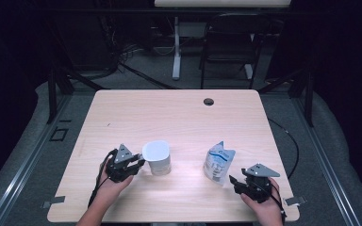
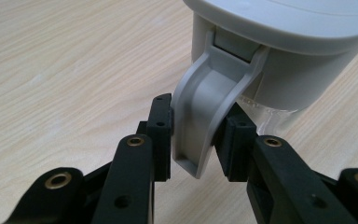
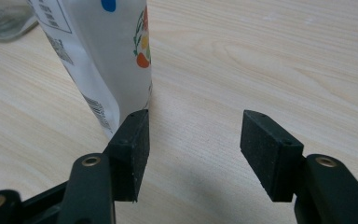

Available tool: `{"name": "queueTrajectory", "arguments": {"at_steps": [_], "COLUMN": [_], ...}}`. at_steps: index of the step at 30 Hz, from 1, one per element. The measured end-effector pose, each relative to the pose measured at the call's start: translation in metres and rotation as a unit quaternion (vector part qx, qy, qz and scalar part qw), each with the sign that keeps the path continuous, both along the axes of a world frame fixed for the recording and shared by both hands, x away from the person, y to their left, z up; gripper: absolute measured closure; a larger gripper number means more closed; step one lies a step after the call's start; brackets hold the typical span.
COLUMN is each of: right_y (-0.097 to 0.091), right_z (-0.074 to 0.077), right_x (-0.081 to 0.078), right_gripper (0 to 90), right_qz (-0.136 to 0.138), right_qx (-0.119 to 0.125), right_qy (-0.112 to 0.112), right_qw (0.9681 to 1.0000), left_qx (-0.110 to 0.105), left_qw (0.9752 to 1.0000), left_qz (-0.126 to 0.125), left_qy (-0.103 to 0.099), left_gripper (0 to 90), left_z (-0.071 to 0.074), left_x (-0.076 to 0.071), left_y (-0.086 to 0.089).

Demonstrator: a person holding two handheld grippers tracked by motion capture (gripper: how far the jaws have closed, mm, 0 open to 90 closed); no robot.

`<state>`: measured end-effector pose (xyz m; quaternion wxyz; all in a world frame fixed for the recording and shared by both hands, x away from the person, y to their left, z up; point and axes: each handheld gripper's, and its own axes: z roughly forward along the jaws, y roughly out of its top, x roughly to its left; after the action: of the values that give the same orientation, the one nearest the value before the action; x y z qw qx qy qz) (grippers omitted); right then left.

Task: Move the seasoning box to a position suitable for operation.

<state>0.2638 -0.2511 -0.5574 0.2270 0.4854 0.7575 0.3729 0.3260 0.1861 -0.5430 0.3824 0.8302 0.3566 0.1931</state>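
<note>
A pale grey jug (image 1: 157, 157) with a lid stands left of the table's middle. Its curved handle (image 2: 205, 112) sits between the jaws of my left gripper (image 2: 198, 135), and both pads rest against its sides. From above, the left gripper (image 1: 139, 165) is just left of the jug, held level in a hand. A white printed pouch (image 1: 218, 162) stands upright right of the middle. My right gripper (image 1: 235, 181) is near its front right, open and empty. In the right gripper view the pouch (image 3: 107, 51) rises just beyond the left pad (image 3: 135, 149) of the right gripper (image 3: 193, 149).
The light wooden table (image 1: 169, 117) has a cable hole (image 1: 209, 101) near its far edge. A clear glass base (image 3: 2, 18) shows at the top left of the right gripper view. Beyond the table stand a dark chair (image 1: 228, 42) and a white table leg (image 1: 176, 52).
</note>
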Motion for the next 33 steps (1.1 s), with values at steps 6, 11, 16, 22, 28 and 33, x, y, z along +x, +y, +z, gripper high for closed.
{"name": "queueTrajectory", "arguments": {"at_steps": [6,11,16,22,28,33], "right_y": [0.002,0.003,0.005,0.005,0.005,0.005], "right_z": [-0.005,-0.009,-0.01,-0.009,-0.006,-0.002], "right_x": [0.001,0.002,0.001,0.0,-0.001,-0.003], "right_gripper": [42.3,42.1,42.2,43.2,44.7,51.9], "right_qz": [0.004,0.012,0.014,0.016,0.017,0.019], "right_qx": [0.0,-0.004,-0.003,-0.011,-0.01,-0.013], "right_qy": [0.005,0.009,0.007,0.006,0.005,0.006], "right_qw": [1.0,0.9999,0.9999,0.9998,0.9998,0.9997], "left_qx": [0.0,0.002,0.003,0.001,0.004,0.0], "left_qw": [1.0,0.9999,0.9997,0.9988,0.9971,0.9964], "left_qz": [-0.006,-0.013,-0.025,-0.05,-0.075,-0.084], "left_qy": [-0.001,0.0,0.001,0.003,0.005,0.008], "left_gripper": [69.8,69.8,69.8,69.8,69.8,69.7], "left_z": [0.0,0.0,0.002,0.001,0.001,0.001], "left_x": [-0.007,-0.011,-0.015,-0.022,-0.028,-0.034], "left_y": [-0.001,-0.004,-0.009,-0.015,-0.02,-0.023]}}
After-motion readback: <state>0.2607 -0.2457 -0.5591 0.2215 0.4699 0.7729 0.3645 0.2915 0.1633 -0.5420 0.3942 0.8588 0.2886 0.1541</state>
